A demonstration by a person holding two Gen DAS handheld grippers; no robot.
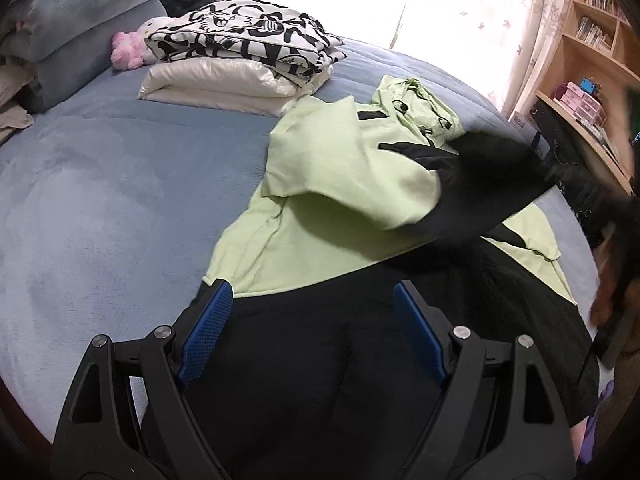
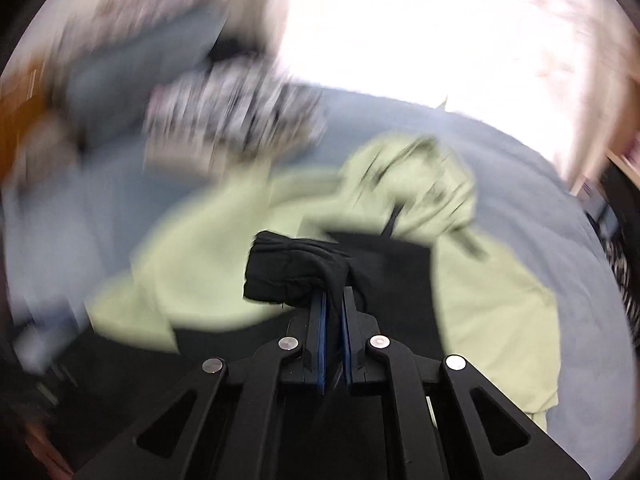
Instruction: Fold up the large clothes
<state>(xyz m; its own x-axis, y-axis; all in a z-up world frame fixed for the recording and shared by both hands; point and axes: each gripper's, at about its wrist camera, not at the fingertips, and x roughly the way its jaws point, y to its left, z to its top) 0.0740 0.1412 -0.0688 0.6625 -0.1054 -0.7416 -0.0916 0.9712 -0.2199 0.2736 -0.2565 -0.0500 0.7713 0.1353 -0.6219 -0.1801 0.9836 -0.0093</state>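
hoodie (image 1: 320, 216) was only half folded on the bed (image 1: 100, 200); right tool (image 2: 334, 300) had its black cuff (image 2: 292, 276) pinched, left tool (image 1: 312, 320) gaped empty.

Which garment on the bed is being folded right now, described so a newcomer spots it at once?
On the blue bed, nearer than the stack of folded clothes by the pillows, lies a hooded jacket. It alone is spread out, pale green with black panels, and the right gripper pinches its black cuff.
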